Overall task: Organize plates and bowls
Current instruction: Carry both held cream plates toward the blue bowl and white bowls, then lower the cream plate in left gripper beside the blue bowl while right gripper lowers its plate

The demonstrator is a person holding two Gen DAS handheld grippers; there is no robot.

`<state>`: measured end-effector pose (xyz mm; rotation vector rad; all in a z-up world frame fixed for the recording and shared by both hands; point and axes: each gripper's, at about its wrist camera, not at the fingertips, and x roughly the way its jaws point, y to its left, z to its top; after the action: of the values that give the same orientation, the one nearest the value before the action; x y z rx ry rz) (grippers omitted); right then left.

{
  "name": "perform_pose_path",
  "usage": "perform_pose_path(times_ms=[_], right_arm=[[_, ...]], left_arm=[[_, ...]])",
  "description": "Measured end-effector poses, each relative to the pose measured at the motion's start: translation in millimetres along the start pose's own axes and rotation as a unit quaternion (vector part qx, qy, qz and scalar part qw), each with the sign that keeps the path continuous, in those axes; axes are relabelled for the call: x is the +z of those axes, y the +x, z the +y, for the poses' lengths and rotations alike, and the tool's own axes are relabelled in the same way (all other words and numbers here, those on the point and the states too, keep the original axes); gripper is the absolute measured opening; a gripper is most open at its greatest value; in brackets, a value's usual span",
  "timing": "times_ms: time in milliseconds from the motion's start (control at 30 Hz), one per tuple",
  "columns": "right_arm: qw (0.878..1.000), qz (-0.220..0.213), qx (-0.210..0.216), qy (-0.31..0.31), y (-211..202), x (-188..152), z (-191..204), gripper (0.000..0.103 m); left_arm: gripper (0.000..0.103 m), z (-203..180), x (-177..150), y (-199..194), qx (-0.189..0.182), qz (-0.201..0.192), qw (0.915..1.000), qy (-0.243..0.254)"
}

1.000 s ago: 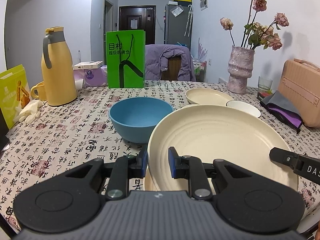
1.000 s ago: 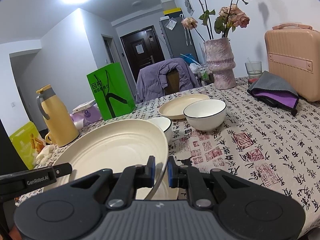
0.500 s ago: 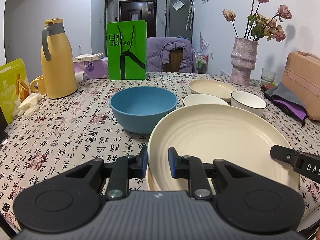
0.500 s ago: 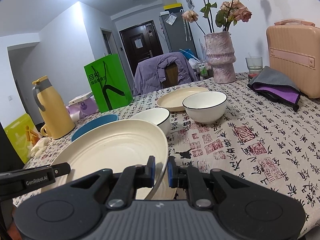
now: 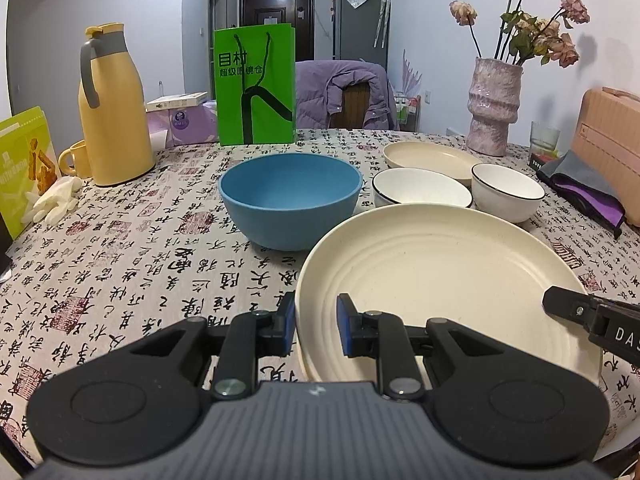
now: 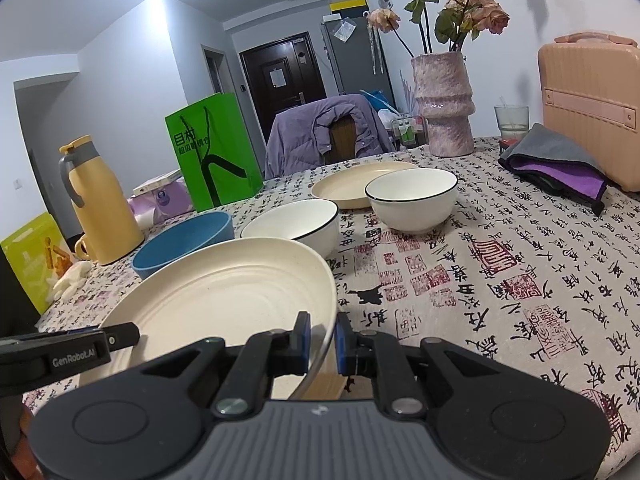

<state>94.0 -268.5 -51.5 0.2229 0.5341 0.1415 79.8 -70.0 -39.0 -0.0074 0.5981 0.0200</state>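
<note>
A large cream plate (image 5: 440,276), round with fine concentric ridges pressed into a matte speckled surface, lies low at the near edge of the worktop (image 5: 120,264), which is draped in a cloth printed with black calligraphy and red seals. The plate is empty. The left gripper (image 5: 316,324) clenches its rim at about 8 o'clock, the blue-padded fingers (image 5: 345,326) pinching the edge from inside and outside. The right gripper (image 6: 322,338) grasps the opposite rim, its fingers (image 6: 303,338) nearly together with only the thin edge between them.

At 11 o'clock from the plate in the left wrist view stands a deep, matte blue bowl (image 5: 290,196), empty. At 12 o'clock sits a glossy white bowl (image 5: 420,192) with a dark rim line, and just beside it, at 1 o'clock, a second white bowl (image 5: 508,192) of the same kind; both are empty. Behind them lies a smaller cream plate (image 5: 430,156), shallow and bare.

Further out, a rough, ribbed pink vase (image 5: 494,108) holds dried roses at 1 o'clock. A smooth yellow jug (image 5: 114,108) with a grey handle stands at 10 o'clock, a stiff green paper bag (image 5: 256,84) at 11 o'clock.
</note>
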Motion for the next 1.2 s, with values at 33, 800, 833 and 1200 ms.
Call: perform_pose_path(times_ms=[33,800,833,1200], right_arm=[[1.0,0.0,0.0,-0.001,1,0,0,0.012],[0.999,-0.005,-0.023,-0.048,17,-10,11,0.013],[0.998,-0.005,-0.025,-0.051,18,-11,11,0.013],[0.995,-0.015,-0.044,-0.093,21,-17,19,0.014]], left_arm=[[0.021,0,0,1,0.0,0.001,1.0,0.0],[0.022,0,-8,21,0.01,0.016,0.9998,0.01],[0.021,0,-9,22,0.01,0.016,0.9998,0.011],[0.022,-5,-14,28,0.018,0.018,0.9994,0.024]])
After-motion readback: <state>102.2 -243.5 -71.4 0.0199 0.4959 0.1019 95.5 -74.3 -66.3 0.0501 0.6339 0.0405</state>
